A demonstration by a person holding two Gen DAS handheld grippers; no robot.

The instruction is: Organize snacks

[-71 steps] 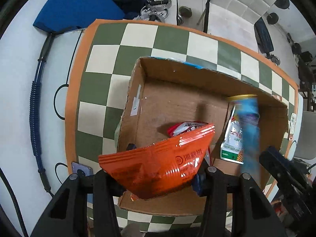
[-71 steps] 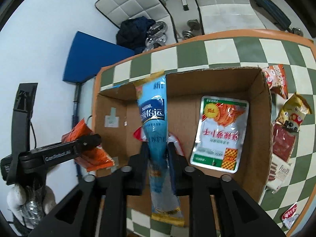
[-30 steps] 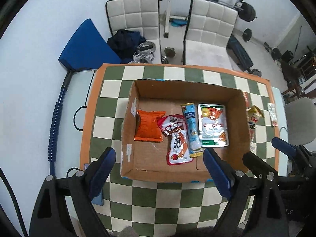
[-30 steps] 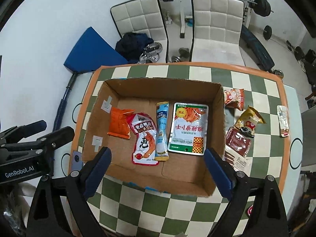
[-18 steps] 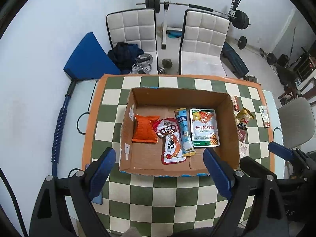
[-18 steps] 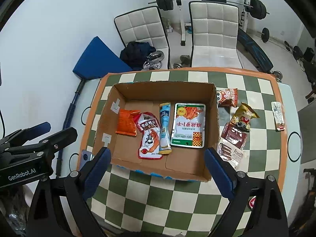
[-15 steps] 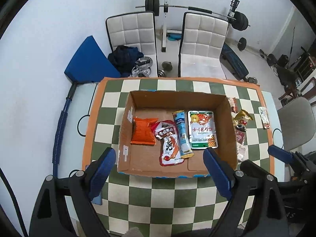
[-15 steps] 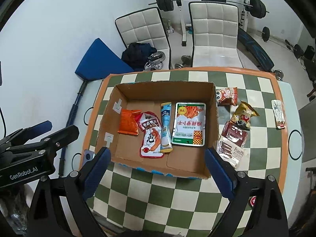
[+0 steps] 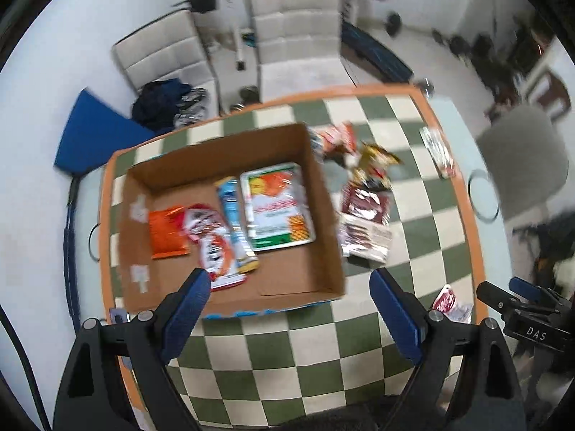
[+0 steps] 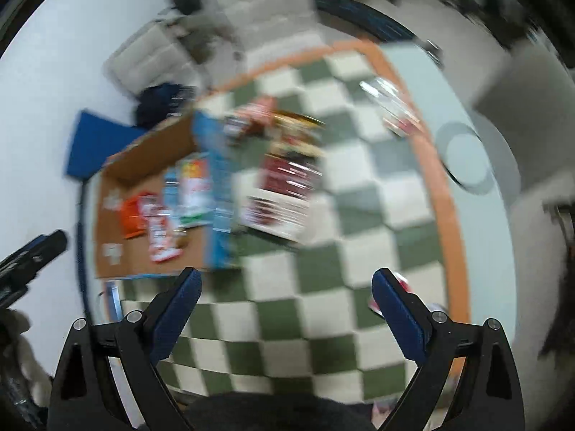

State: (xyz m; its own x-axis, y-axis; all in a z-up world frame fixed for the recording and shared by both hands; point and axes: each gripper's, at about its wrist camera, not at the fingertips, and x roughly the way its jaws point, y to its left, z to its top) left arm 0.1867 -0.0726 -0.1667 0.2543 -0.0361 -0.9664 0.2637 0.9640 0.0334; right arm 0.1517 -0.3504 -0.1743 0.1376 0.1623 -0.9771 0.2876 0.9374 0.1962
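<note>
A cardboard box (image 9: pixel 323 215) sits on the green-and-cream checkered table (image 9: pixel 287 352). Inside it lie an orange packet (image 9: pixel 167 231), a red-and-white packet (image 9: pixel 212 248), a blue stick pack (image 9: pixel 235 222) and a large white-and-orange pouch (image 9: pixel 276 208). Several loose snack packets (image 9: pixel 366 215) lie on the table right of the box, one more (image 9: pixel 447 301) near the front right edge. My left gripper (image 9: pixel 289 298) hangs open and empty high above the box's front right corner. My right gripper (image 10: pixel 285 298), also open and empty, is over the table right of the box (image 10: pixel 215 194); its view is blurred.
Two white padded chairs (image 9: pixel 294 28) and weight equipment stand beyond the table. A blue mat (image 9: pixel 97 136) lies on the floor at the left. A grey chair (image 9: pixel 521 165) stands at the table's right end. The right gripper's body (image 9: pixel 521 316) shows at the lower right.
Both grippers have swung to the right, so the box has slid left in both views and the loose packets now sit nearer the middle. Both stay open and empty.
</note>
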